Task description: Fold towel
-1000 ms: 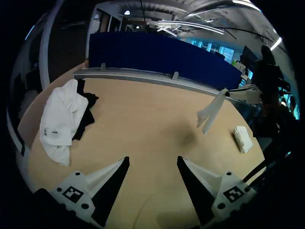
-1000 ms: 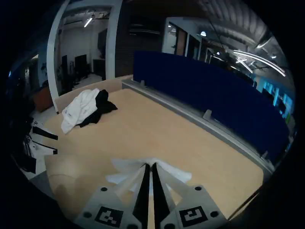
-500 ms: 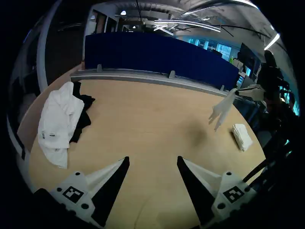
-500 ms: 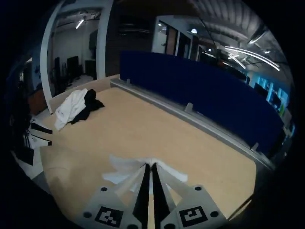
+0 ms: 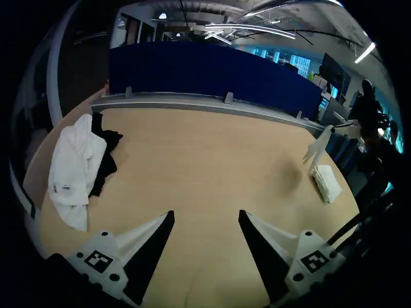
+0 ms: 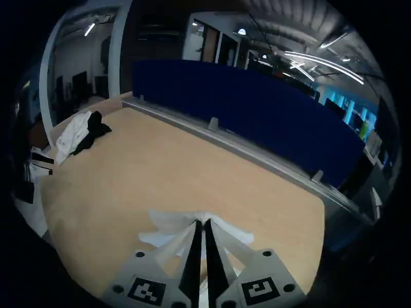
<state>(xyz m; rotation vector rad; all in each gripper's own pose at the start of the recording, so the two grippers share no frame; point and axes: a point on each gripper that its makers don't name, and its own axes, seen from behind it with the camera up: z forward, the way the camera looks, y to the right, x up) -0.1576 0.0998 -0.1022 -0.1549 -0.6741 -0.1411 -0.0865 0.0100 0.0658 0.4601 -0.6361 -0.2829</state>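
Fingers of the left gripper [image 5: 205, 212] are standing wide apart, holding nothing, over the near edge of the light wooden table [image 5: 205, 154]. The right gripper [image 6: 202, 222] is pinching a small white cloth towel [image 6: 172, 226] between its two closed fingers. In the left gripper view this towel is hanging down in the air at the far right end of the table, right by a folded white towel [image 5: 327, 184] that is lying flat there. I cannot tell if the two are touching. A heap of white and black clothes [image 5: 77, 159] is lying at the left end, well apart from both towels. A long dark blue wall [image 5: 205, 69] is standing along the back of the table.
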